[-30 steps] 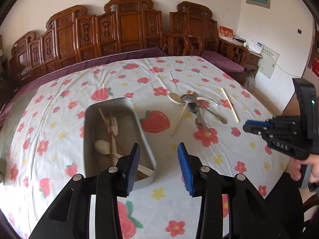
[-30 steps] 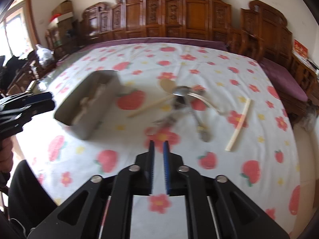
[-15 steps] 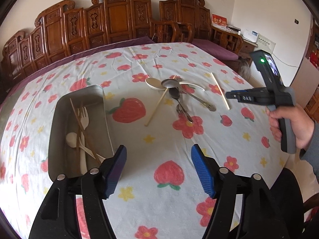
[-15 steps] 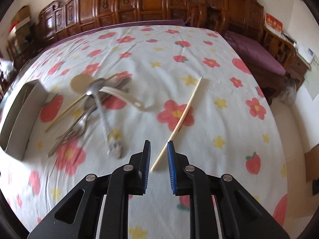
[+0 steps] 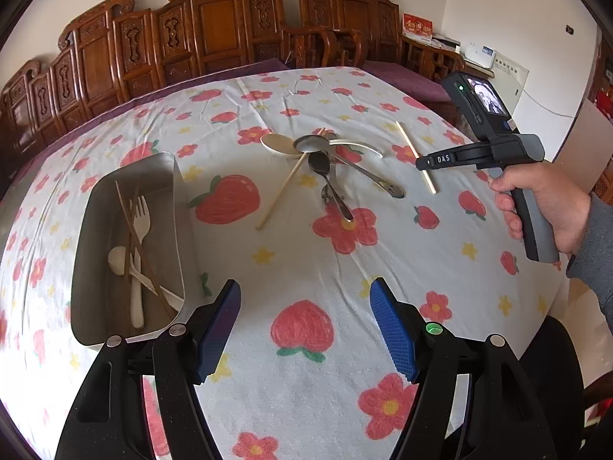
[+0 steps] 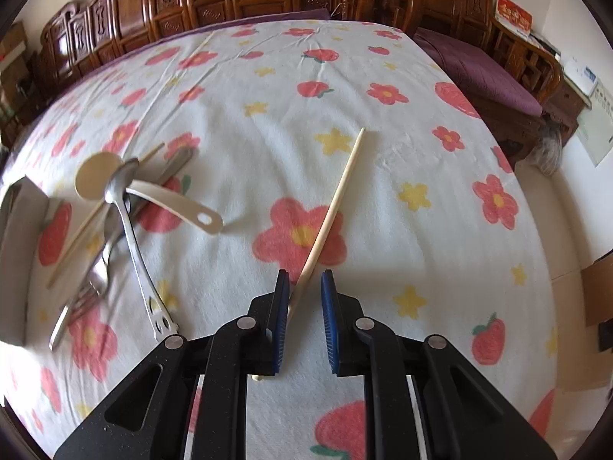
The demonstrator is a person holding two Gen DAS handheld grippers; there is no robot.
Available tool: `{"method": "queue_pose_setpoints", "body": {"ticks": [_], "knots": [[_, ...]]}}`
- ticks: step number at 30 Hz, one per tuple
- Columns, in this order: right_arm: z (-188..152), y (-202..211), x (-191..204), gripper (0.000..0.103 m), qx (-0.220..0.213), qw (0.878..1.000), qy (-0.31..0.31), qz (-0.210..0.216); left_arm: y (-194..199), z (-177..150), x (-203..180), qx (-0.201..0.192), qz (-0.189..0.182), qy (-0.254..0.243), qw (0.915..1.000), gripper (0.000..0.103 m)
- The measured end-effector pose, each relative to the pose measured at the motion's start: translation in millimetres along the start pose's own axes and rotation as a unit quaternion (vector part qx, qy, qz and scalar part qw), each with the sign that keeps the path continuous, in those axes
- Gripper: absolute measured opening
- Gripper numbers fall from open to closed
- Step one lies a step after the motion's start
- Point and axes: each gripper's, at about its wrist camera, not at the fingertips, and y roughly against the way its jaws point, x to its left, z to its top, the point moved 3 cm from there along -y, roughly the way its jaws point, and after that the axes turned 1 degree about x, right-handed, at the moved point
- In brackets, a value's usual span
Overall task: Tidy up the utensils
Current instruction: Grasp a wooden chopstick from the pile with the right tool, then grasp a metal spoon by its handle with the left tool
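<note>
Pale chopstick (image 6: pixel 332 207) between right tongs (image 6: pixel 304 308)

Black left gripper (image 5: pixel 304 320) with blue ribbed pads (image 5: pixel 390 329), silver screws, grey sleeve (image 5: pixel 594 253).

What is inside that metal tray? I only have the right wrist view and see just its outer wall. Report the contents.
Observer: In the left wrist view the metal tray holds a white fork, a white spoon and brown chopsticks, lying crossed over one another.
Operator: Now give me the left gripper.
Observer: The left gripper hovers over the tablecloth beside the tray's near corner. Its jaws have just been opening and stand wide, with nothing between them.
</note>
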Motion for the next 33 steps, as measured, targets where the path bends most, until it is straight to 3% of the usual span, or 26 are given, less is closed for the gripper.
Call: {"method": "queue_pose_setpoints", "body": {"ticks": [1, 3, 15, 27, 33], "knots": [[-4, 2, -2, 0.008, 0.003, 1.0, -0.002, 0.001, -1, 1, -1, 0.0, 0.001, -0.001, 1.0, 0.067], [-11, 5, -5, 0.006, 0.008, 1.0, -0.004, 0.007, -2, 4, -2, 0.0, 0.0, -0.001, 1.0, 0.067], [-64, 54, -5, 0.006, -0.015, 0.998, 0.02, 0.055, -39, 45, -9, 0.019, -0.009, 0.006, 0.9997, 0.065], [-74, 53, -3, 0.006, -0.018, 0.996, 0.026, 0.083, -92, 86, -17, 0.065, -0.003, 0.007, 0.9978, 0.049], [-72, 60, -6, 0.006, -0.025, 0.995, 0.02, 0.091, -122, 102, -14, 0.103, -0.014, 0.021, 0.9943, 0.034]]}}
